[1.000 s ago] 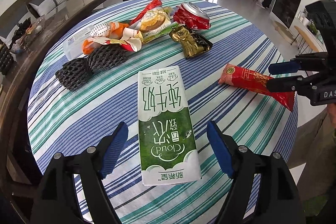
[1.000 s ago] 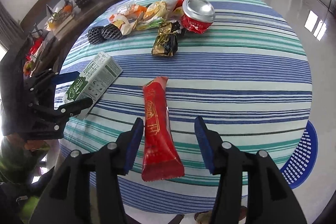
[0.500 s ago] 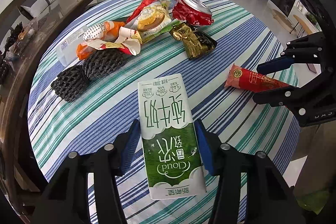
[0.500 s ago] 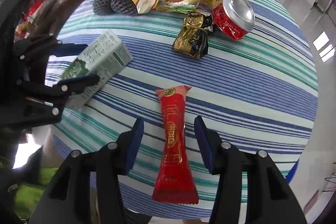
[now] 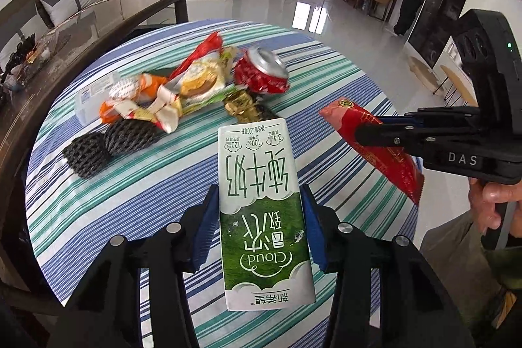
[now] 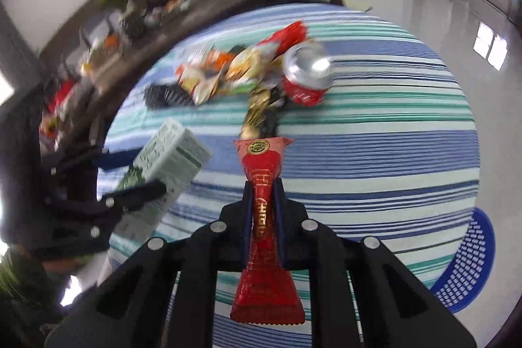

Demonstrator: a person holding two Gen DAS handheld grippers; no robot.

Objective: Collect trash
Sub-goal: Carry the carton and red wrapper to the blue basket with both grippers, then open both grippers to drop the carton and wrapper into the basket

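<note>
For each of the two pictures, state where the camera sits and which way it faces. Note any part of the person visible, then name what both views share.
Left wrist: on the left hand-held gripper, facing down over its milk carton; a hand shows.
Right wrist: on the right hand-held gripper, facing down along its red packet; no hand is clear.
Shared: carton, packet, crushed can, striped tablecloth, each other's gripper.

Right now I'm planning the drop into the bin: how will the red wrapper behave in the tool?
The red wrapper looks thin and probably floppy: it pinches narrow between the right tool. It's likely light, and its glossy film may slip.
</note>
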